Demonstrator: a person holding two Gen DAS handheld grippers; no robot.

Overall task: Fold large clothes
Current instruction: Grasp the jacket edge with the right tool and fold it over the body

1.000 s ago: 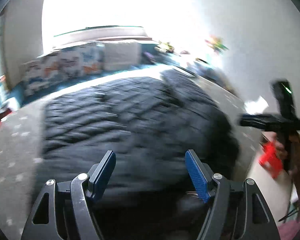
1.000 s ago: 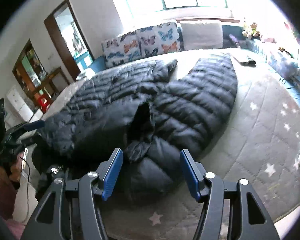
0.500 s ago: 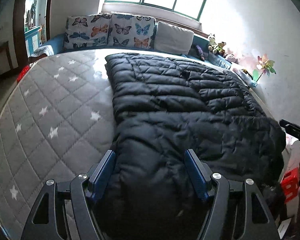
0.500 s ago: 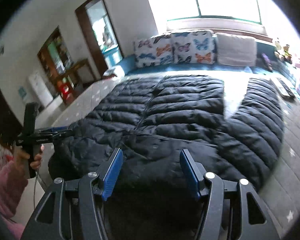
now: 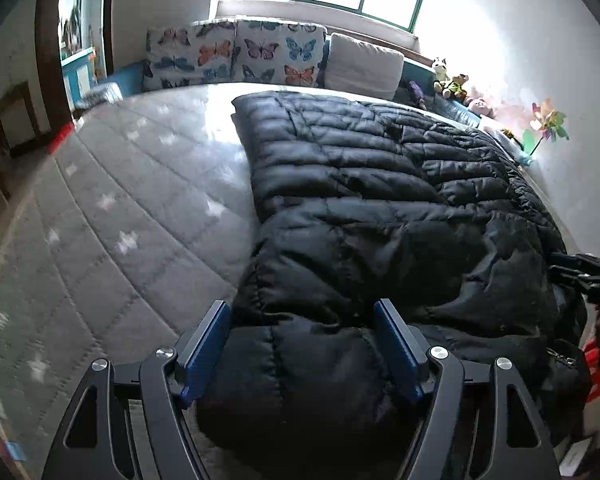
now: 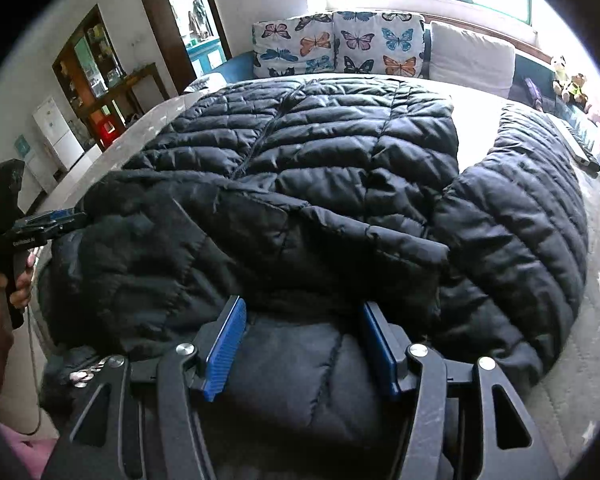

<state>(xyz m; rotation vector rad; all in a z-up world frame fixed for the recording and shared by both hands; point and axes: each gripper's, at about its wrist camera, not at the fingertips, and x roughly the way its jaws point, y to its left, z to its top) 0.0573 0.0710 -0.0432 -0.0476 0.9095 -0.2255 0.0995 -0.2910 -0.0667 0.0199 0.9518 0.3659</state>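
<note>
A large black quilted down coat (image 5: 380,208) lies spread on a grey star-patterned mattress (image 5: 132,200). My left gripper (image 5: 302,340) is open, its blue pads either side of the coat's near edge. My right gripper (image 6: 302,340) is open over the near edge of the coat (image 6: 320,168); one sleeve (image 6: 520,216) lies out to the right. The left gripper also shows in the right wrist view (image 6: 56,218) at the coat's left corner, and the right gripper appears at the right edge of the left wrist view (image 5: 580,272).
Butterfly cushions (image 5: 236,56) and a white pillow (image 5: 364,66) line the head of the bed under a window. Soft toys (image 5: 452,80) and a pinwheel (image 5: 548,124) stand by the right wall. A doorway and shelves (image 6: 96,64) are on the left. A remote (image 6: 580,148) lies on the bed.
Both grippers have swung from off to the sides to face the head of the bed and come down onto the coat's near edge. The coat now lies flatter and more spread out.
</note>
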